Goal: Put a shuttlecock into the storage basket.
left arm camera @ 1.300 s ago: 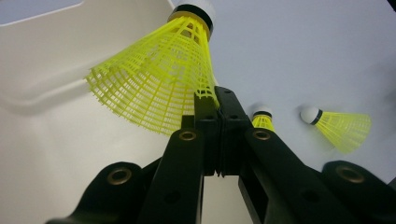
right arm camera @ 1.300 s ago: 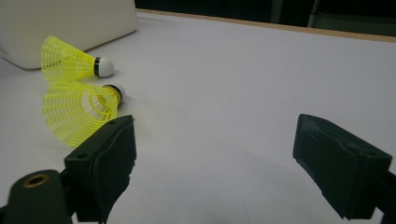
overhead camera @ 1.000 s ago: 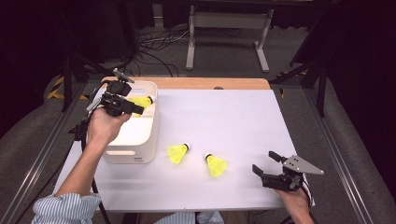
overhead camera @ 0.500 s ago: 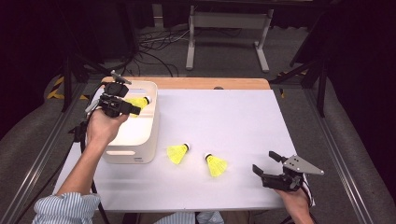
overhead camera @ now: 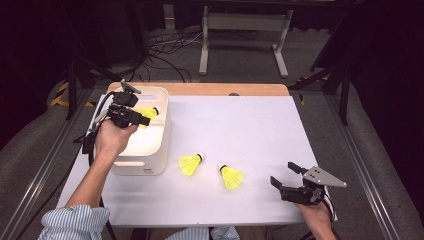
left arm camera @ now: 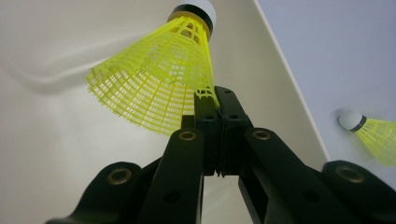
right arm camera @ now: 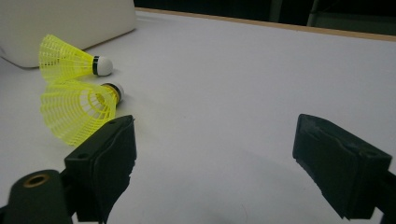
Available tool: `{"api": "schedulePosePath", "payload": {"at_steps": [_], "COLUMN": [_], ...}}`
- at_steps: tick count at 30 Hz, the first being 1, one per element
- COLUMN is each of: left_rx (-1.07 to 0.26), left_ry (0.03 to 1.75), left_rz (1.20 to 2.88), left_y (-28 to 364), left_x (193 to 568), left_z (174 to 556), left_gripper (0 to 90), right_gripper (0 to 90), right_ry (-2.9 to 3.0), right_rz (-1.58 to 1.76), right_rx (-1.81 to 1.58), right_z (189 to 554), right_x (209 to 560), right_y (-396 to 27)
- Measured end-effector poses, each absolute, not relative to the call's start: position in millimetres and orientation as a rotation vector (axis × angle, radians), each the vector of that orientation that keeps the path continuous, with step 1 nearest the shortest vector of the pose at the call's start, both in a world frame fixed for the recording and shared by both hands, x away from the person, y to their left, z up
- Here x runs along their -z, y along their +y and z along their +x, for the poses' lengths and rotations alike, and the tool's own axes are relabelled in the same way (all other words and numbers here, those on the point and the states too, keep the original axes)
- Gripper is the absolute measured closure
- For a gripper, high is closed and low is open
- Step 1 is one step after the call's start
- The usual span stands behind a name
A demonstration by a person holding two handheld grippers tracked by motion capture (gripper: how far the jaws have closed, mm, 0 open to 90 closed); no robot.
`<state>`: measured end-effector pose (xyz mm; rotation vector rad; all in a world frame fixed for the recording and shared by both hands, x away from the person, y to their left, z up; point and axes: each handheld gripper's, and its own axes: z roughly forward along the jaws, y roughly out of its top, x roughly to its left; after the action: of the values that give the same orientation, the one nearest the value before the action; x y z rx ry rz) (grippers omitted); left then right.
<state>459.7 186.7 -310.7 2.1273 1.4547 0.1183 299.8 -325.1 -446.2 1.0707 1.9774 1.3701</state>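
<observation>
We've got the left gripper [overhead camera: 142,118] up in the upper left of the high view, pinching one yellow shuttlecock [left arm camera: 159,88] by the edge of its skirt, jaws clamped tight, right over the white bin [overhead camera: 162,131]. This looks like the drop-off step: next we'd need to part those jaws so it falls inside. Down at lower right, our right gripper [overhead camera: 286,174] rests wide open on the table [overhead camera: 260,120], holding nothing. Two more shuttlecocks wait mid-frame, the nearer shuttlecock [overhead camera: 231,176] and the one by the bin [overhead camera: 190,164].
</observation>
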Motion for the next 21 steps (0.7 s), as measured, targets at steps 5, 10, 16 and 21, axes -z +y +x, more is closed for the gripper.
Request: {"api": "schedulePosePath", "payload": {"at_steps": [5, 10, 16, 21], "left_rx": [-0.108, -0.098, -0.093, -0.091], "left_ry": [1.459, 1.461, 1.466, 1.482], "left_rz": [2.13, 2.136, 2.148, 2.151], "left_y": [185.4, 181.5, 179.2, 179.4], "left_x": [316.6, 321.0, 324.9, 330.3], "left_z": [463.0, 465.8, 467.7, 470.2], "left_gripper": [89.0, 89.0, 89.0, 89.0], "right_gripper": [14.0, 14.0, 14.0, 14.0], "right_ry": [1.981, 1.979, 1.979, 1.98], "right_rz": [1.072, 1.071, 1.07, 1.069], "right_rx": [-1.369, -1.371, -1.372, -1.372], "right_z": [299.9, 299.8, 299.8, 299.8], "right_x": [446.2, 446.2, 446.1, 446.1], "right_y": [-324.5, -324.9, -325.0, -325.0]}}
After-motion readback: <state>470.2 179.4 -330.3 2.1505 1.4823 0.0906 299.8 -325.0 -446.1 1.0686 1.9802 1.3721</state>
